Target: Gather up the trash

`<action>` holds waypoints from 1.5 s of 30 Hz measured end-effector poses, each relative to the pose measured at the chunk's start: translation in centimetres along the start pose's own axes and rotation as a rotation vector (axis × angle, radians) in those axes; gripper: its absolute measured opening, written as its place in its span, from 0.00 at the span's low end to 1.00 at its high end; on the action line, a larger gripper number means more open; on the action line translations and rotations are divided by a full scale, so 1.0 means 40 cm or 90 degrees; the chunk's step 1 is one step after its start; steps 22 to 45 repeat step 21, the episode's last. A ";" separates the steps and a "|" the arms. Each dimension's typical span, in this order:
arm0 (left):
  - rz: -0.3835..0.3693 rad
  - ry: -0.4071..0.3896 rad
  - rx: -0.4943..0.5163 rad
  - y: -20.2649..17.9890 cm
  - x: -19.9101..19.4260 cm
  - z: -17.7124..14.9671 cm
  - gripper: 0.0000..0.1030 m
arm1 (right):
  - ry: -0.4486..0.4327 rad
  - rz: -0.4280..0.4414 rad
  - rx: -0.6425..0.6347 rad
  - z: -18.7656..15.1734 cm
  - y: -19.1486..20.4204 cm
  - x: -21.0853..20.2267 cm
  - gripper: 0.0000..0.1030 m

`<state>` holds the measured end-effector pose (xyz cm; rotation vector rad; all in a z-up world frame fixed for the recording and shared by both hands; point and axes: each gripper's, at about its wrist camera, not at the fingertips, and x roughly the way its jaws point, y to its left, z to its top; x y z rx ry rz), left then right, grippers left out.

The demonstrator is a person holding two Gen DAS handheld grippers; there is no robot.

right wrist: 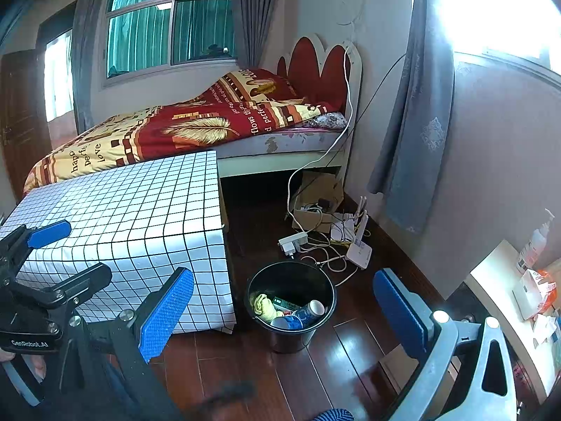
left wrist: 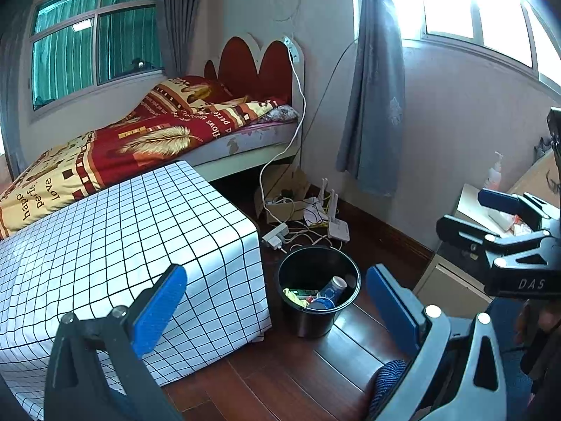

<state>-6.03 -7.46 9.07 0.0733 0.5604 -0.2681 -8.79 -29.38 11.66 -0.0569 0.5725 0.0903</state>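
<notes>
Bedroom floor of dark red boards [right wrist: 308, 379] carries everything that matters. Beyond it stands a bed [right wrist: 196, 129] under a red and yellow quilt, and in front of that a checked cloth-covered table [left wrist: 115, 238], its tabletop bare as far as it shows. Just beside the table's near right corner sits the black bin [right wrist: 292, 307] on the floor, already holding 2 paper cups [right wrist: 308, 312], a yellow rag and some wrappers.

Both tools hang above the floor holding nothing: the left gripper [left wrist: 277, 301] and the right gripper [right wrist: 284, 312] each have their 2 blue pads wide apart.

Such trash looks light, soft and crushable, so a gentle pinch on a cup's rim would likely do. The bin seems stiff, smooth plastic; its upper rim is the sensible hold.
</notes>
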 end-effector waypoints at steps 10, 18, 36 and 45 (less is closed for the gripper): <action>0.001 -0.006 -0.006 0.006 0.001 -0.005 1.00 | 0.003 0.001 -0.001 -0.003 -0.001 0.004 1.00; 0.012 -0.001 0.010 0.008 0.011 -0.007 1.00 | 0.006 0.002 -0.004 -0.012 -0.002 0.011 1.00; 0.004 0.005 0.008 0.013 0.017 -0.010 1.00 | 0.008 0.002 -0.004 -0.014 -0.004 0.014 1.00; 0.004 0.005 0.008 0.013 0.017 -0.010 1.00 | 0.008 0.002 -0.004 -0.014 -0.004 0.014 1.00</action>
